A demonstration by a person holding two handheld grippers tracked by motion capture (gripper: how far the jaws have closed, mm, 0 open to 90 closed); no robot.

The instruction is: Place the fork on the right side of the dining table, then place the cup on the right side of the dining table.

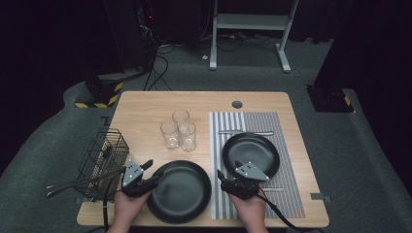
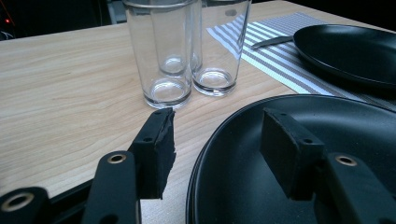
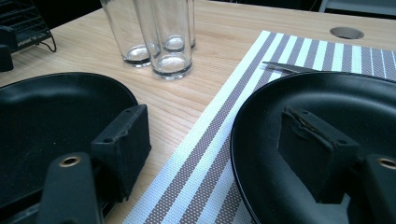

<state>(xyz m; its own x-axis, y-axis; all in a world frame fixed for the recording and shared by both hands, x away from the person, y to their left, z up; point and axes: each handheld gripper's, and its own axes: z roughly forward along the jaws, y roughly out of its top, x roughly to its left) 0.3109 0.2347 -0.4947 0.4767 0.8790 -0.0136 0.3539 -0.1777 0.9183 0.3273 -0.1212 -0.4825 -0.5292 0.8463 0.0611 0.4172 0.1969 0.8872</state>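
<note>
Jaws of both grippers spread apart, each pair straddling the near rim of a plate without closing on it. Left gripper (image 1: 149, 174), held in the left hand (image 1: 127, 204), set at the left edge of the round black plate on bare wood (image 1: 180, 192); seen in the left gripper view with one jaw over the tabletop and the other over the dark plate surface (image 2: 299, 186), a clear gap on either side of the rim. Right gripper (image 1: 228, 171), held in the right hand (image 1: 250, 208), set at the near-left edge of the second round black plate (image 1: 252, 153); seen in the right gripper view with one jaw above the mat and the other inside the plate (image 3: 336, 130). Second plate resting on a grey-and-white striped woven placemat (image 1: 286, 194), just right of the first plate. Slim metal cutlery piece (image 1: 245, 132) lying on the mat beyond the far rim of that plate; type not discernible. Three clear drinking glasses (image 1: 179, 130) standing upright in a tight cluster behind the first plate, left of the mat. Black wire basket (image 1: 103, 158) at the left table edge, with long dark utensil handles projecting leftward. Light wooden table (image 1: 145, 104) with a round cable hole (image 1: 237, 104) near its far edge.
</note>
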